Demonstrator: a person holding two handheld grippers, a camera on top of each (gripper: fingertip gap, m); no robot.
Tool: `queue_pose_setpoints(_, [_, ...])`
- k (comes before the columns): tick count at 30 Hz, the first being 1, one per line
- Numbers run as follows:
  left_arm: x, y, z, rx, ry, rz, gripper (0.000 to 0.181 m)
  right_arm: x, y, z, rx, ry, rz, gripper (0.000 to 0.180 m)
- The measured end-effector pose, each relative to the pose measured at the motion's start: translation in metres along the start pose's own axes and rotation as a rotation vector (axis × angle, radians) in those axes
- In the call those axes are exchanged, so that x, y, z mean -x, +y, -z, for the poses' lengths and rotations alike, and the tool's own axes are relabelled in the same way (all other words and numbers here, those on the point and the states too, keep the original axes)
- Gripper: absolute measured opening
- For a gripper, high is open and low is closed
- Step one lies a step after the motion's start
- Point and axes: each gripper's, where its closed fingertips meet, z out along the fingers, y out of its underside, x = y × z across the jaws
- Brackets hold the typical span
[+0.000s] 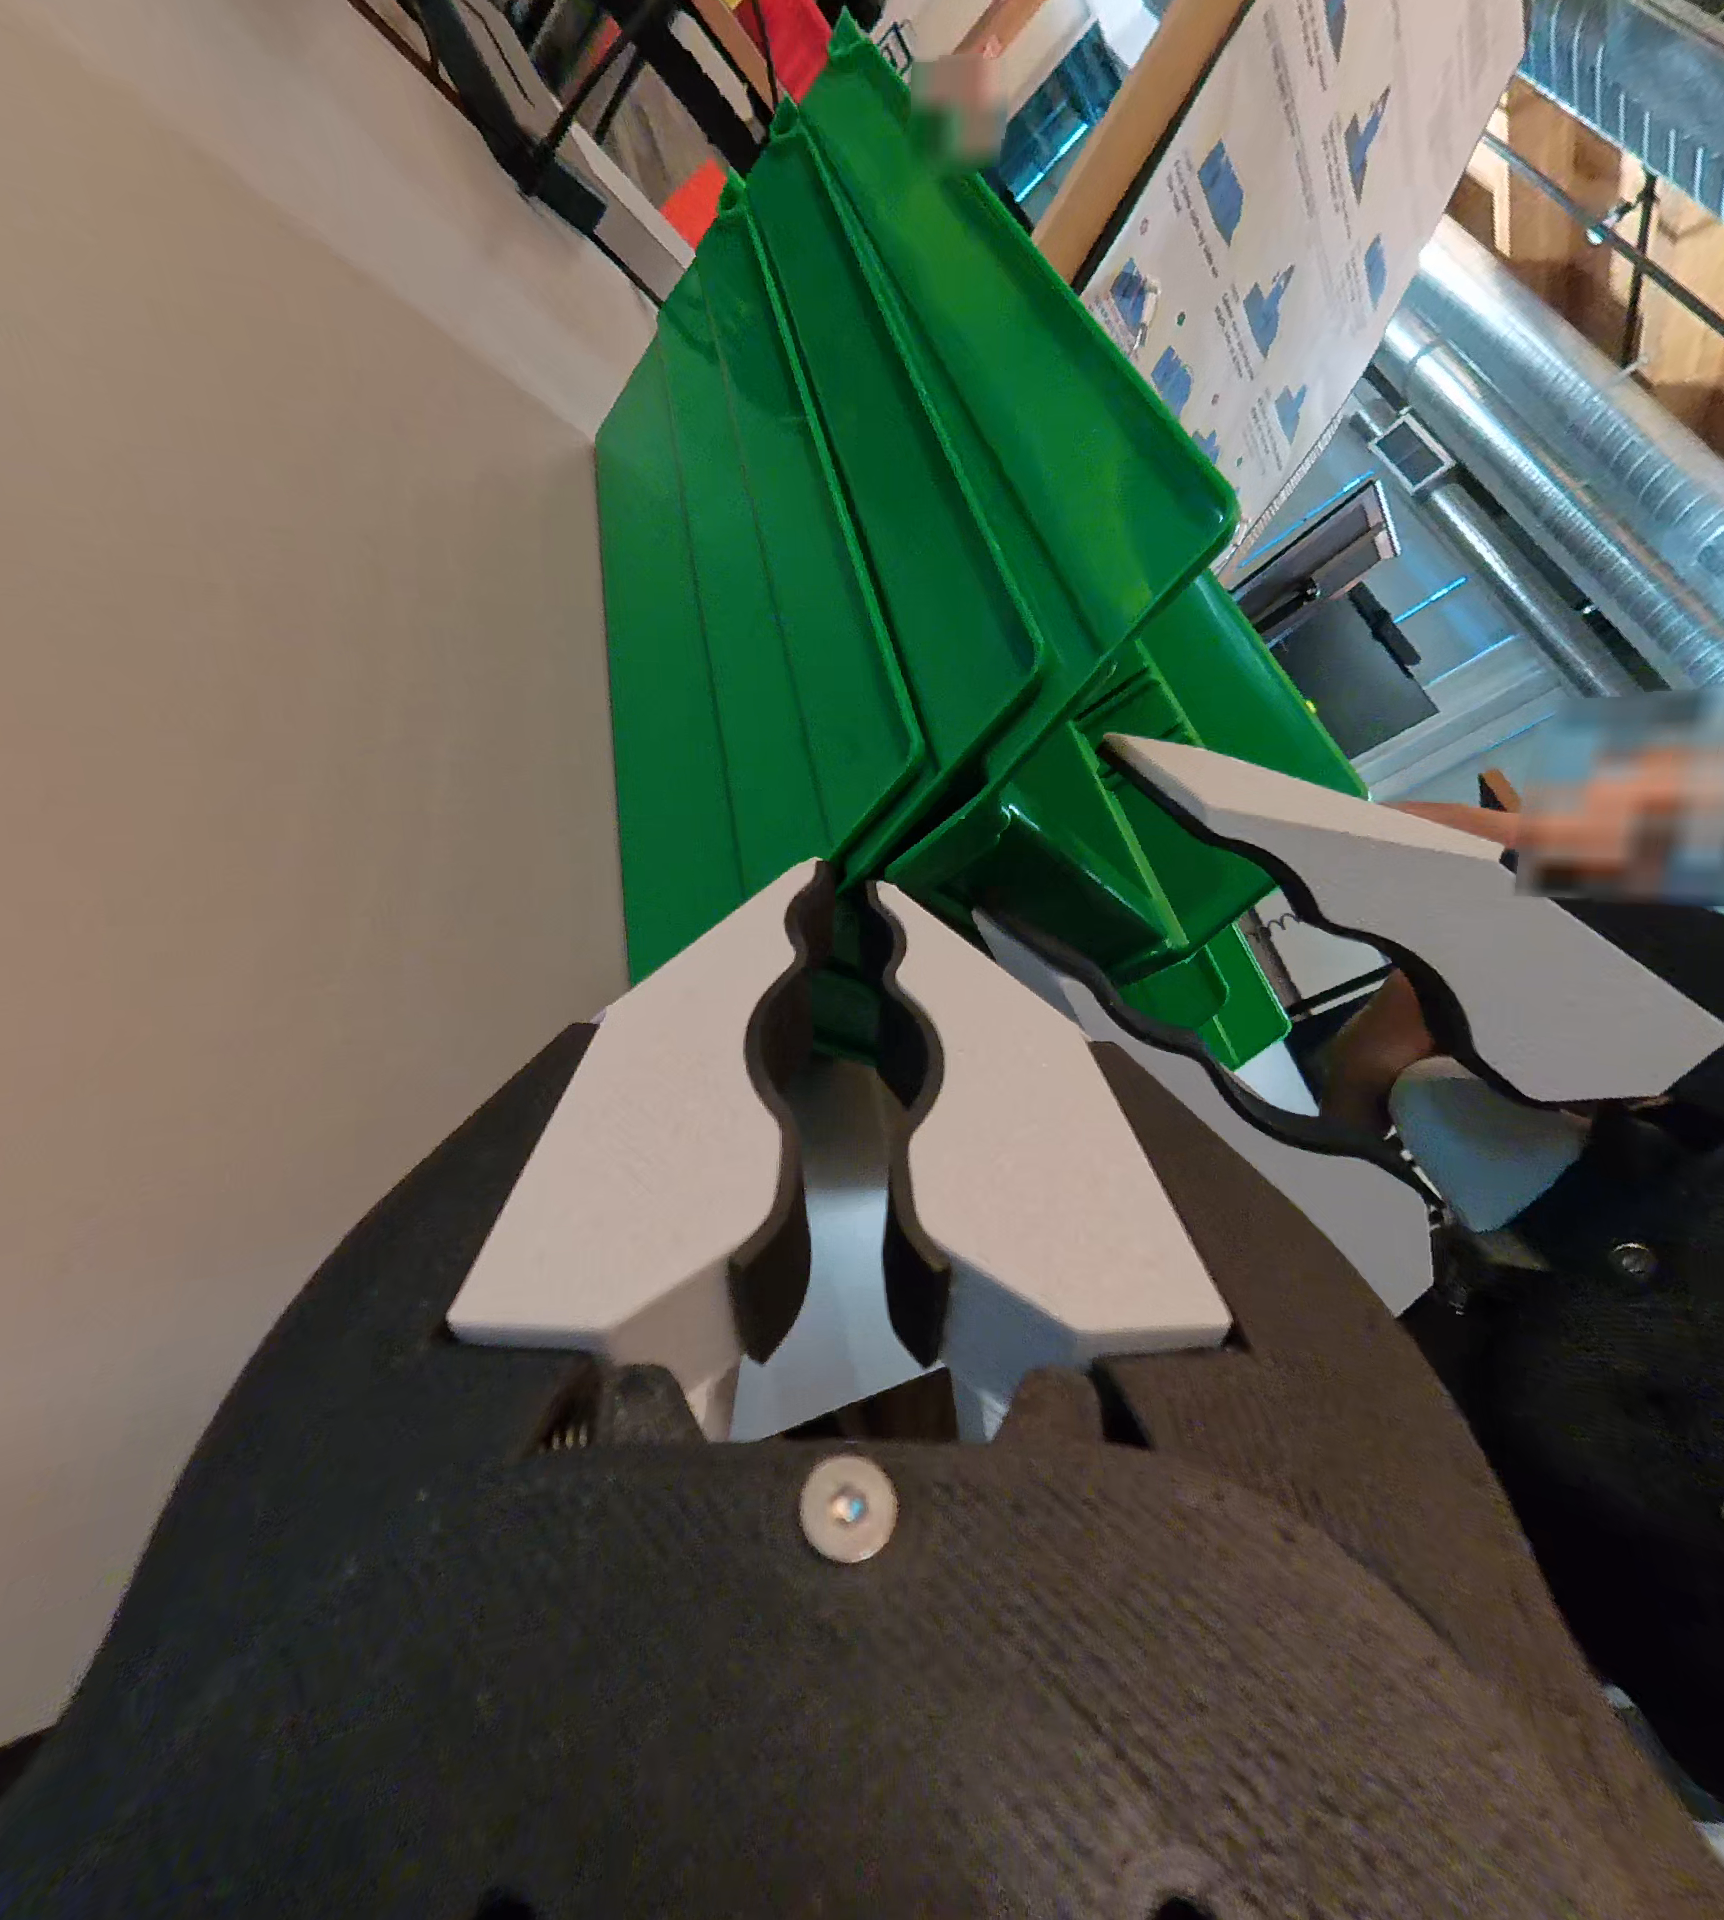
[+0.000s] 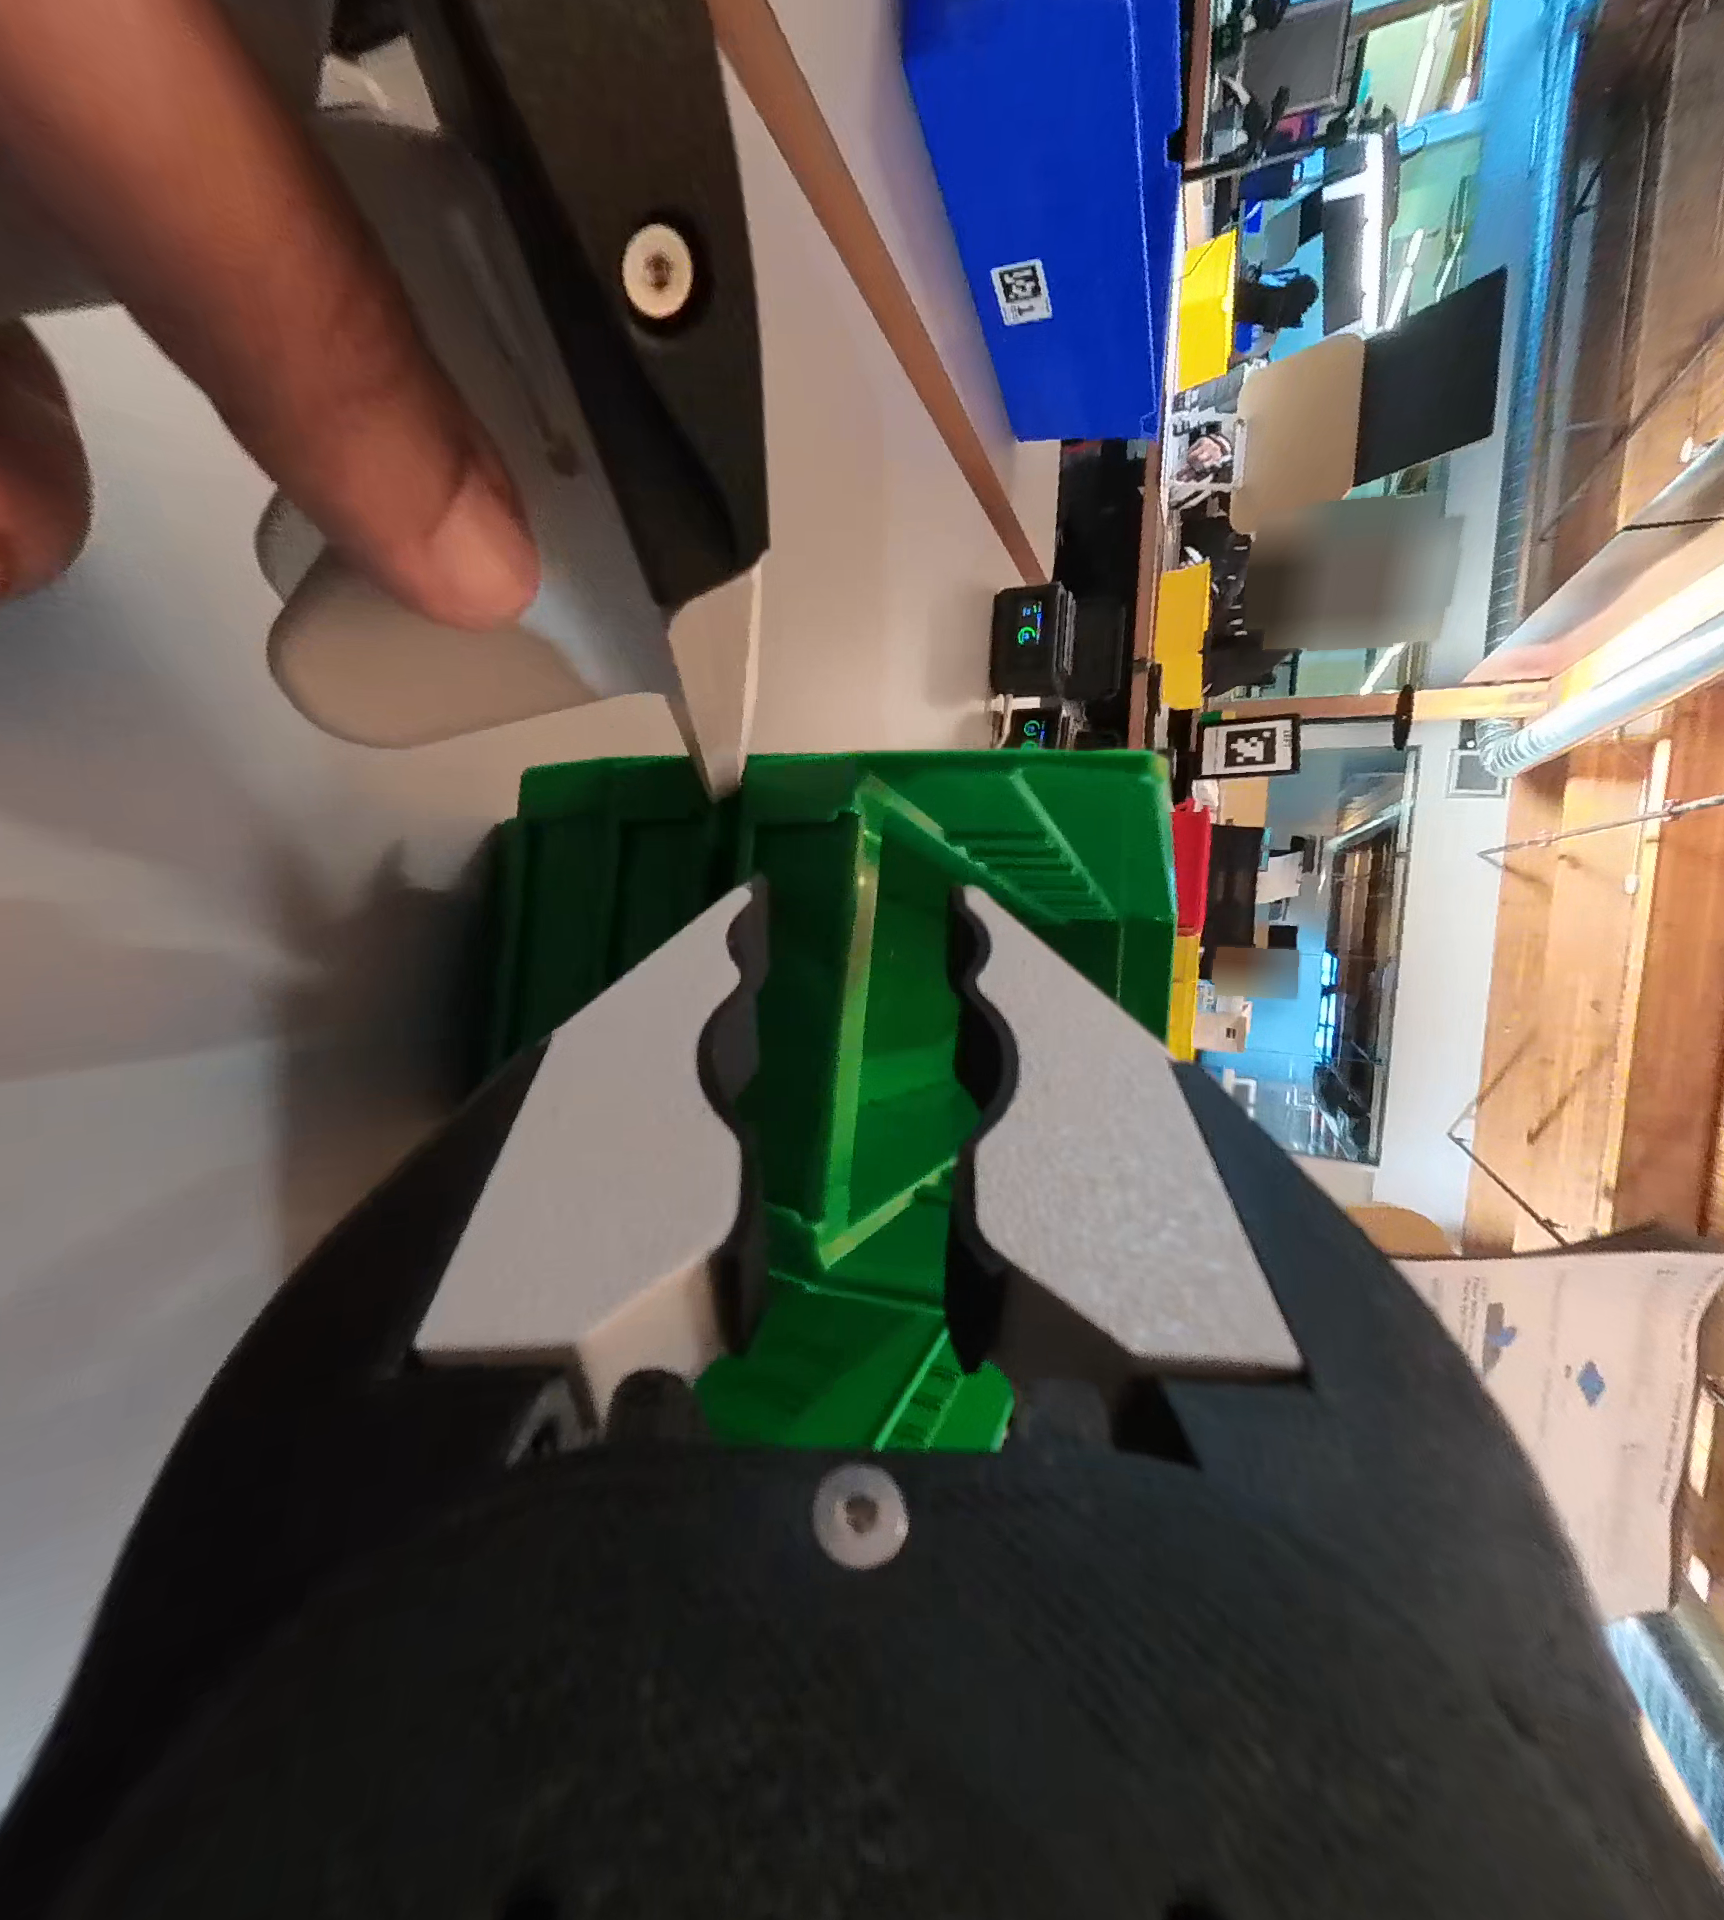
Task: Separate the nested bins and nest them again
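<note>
Left wrist view: green bins [image 1: 837, 540], nested on the tabletop [image 1: 245, 582], are pinched at a rim by the left gripper [image 1: 850, 896]; the right gripper [image 2: 858, 914] is spread around the inner bin [image 2: 899, 997], best clamped squarely before pulling.

The bins [image 1: 837, 540] are seen to be moulded green plastic, smooth and glossy, with ribbed walls. The table [image 1: 214, 623] is finished in a matt, smooth white. Rough, layered black plastic is shown on the left gripper [image 1: 845, 914], with matt grey fingers [image 1: 650, 1122].
</note>
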Motion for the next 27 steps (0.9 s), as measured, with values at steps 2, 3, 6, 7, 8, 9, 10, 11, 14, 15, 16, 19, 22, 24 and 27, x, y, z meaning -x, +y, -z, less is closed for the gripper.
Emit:
queue_pose_setpoints(2, [0.000,0.000,0.000,-0.003,0.011,0.012,0.003,0.001,0.000,0.001,0.011,0.016,-0.007,0.035])
queue_pose_setpoints(3, [0.000,-0.001,0.000,-0.003,0.013,0.014,0.003,0.005,0.000,0.001,0.018,0.005,-0.016,0.044])
queue_pose_setpoints(6, [0.000,0.000,0.000,-0.005,0.006,0.002,0.003,0.012,0.005,0.000,0.043,0.034,-0.021,0.043])
queue_pose_setpoints(7, [0.000,0.000,0.000,-0.005,0.002,-0.003,0.003,0.007,0.006,0.000,0.042,0.085,0.005,0.036])
queue_pose_setpoints(8, [0.001,0.000,0.000,-0.004,-0.001,-0.009,0.003,0.005,0.007,0.000,0.042,0.107,0.023,0.038])
queue_pose_setpoints(9, [0.000,0.000,-0.001,-0.004,-0.004,-0.013,0.003,0.005,0.007,-0.001,0.041,0.112,0.022,0.037])
queue_pose_setpoints(10, [0.000,0.000,-0.001,-0.005,-0.005,-0.015,0.003,0.007,0.008,-0.002,0.044,0.115,0.024,0.034])
queue_pose_setpoints(11, [0.001,0.000,0.000,-0.005,-0.005,-0.014,0.003,0.007,0.011,-0.003,0.053,0.125,0.039,0.033])
queue_pose_setpoints(14, [0.001,-0.001,-0.001,-0.008,-0.010,-0.016,0.003,0.010,0.012,-0.005,0.043,0.163,0.064,0.026])
queue_pose_setpoints(15, [0.001,-0.001,-0.001,-0.008,-0.013,-0.020,0.003,0.010,0.012,-0.005,0.039,0.172,0.068,0.026])
queue_pose_setpoints(16, [0.001,-0.001,-0.001,-0.008,-0.015,-0.023,0.003,0.009,0.012,-0.005,0.037,0.173,0.065,0.026])
queue_pose_setpoints(19, [0.001,-0.001,-0.001,-0.011,-0.020,-0.023,0.004,0.009,0.011,-0.005,0.022,0.167,0.058,0.026])
queue_pose_setpoints(22, [0.002,-0.001,-0.001,-0.010,-0.019,0.014,0.004,0.009,0.009,-0.005,-0.033,0.153,0.034,0.026])
queue_pose_setpoints(24, [0.001,-0.001,-0.001,-0.007,-0.015,0.026,0.004,0.009,0.010,-0.005,-0.047,0.155,0.036,0.025])
queue_pose_setpoints(27, [0.001,0.000,-0.001,-0.005,-0.026,0.022,0.004,0.008,0.009,-0.004,-0.064,0.167,0.045,0.025])
